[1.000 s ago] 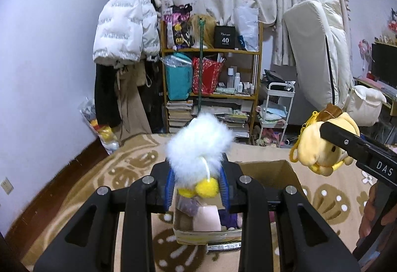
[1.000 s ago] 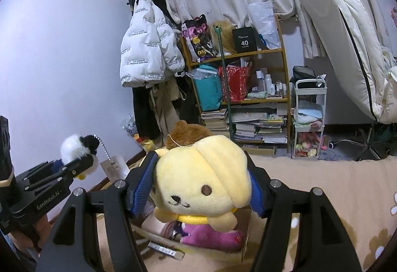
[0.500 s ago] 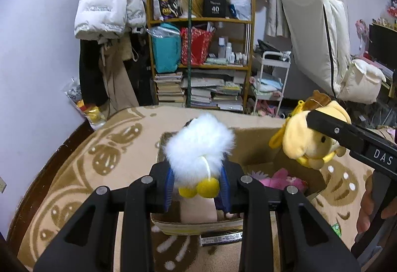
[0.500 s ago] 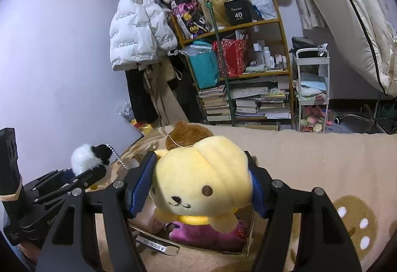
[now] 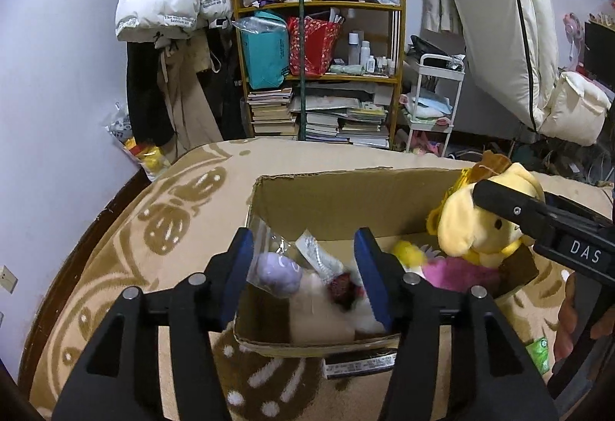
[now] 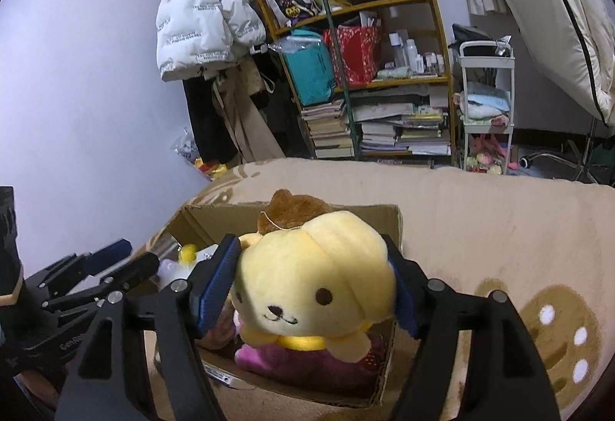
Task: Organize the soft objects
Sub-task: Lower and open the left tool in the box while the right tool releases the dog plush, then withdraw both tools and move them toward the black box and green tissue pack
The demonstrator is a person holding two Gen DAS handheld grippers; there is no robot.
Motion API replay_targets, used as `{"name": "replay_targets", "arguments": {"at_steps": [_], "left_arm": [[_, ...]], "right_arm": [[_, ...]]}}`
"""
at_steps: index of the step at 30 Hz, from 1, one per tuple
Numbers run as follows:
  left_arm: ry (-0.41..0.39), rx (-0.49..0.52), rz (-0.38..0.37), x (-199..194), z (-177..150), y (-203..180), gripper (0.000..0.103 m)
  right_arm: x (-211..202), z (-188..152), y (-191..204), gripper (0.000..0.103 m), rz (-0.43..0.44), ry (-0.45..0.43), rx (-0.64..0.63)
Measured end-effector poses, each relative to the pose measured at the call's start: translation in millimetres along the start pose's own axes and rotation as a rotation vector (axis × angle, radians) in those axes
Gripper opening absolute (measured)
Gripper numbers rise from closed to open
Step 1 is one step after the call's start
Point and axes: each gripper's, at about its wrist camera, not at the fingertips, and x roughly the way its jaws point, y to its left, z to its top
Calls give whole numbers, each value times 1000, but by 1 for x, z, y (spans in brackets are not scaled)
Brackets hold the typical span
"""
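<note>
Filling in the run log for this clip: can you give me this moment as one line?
left gripper: open, empty, above cardboard box | right gripper: shut on yellow dog plush, over box | pink plush: in box

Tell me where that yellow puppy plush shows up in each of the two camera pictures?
Left wrist view: yellow puppy plush at far right, above the cardboard box, clamped by the right gripper.
Right wrist view: bottom centre, filling the fingers.
Shared landmark: the wooden bookshelf.
</note>
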Motion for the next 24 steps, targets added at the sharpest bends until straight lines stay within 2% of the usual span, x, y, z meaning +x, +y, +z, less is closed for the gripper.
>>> {"name": "replay_targets", "arguments": {"at_steps": [4,7,9,12,16,24], "left_arm": [[11,-9,9,-3,1,0,61],[1,-17,21,-12,0,2,69],[-7,-15,28,-20,0,3,79],[-14,-22,34,-33,-1,6,92],[5,-47,15,-46,-4,10,97],[8,-42,25,-75,-13,6,98]], "right_arm": [[-1,0,-1,76,-4,16,4],[-4,2,0,84,0,9,-2],[-11,2,2,84,-5,-5,-5],[-25,1,4,95,-18,-15,-2],[-46,-2,6,103,-39,-35,-1],[-84,-9,5,103,-74,-37,29]]}}
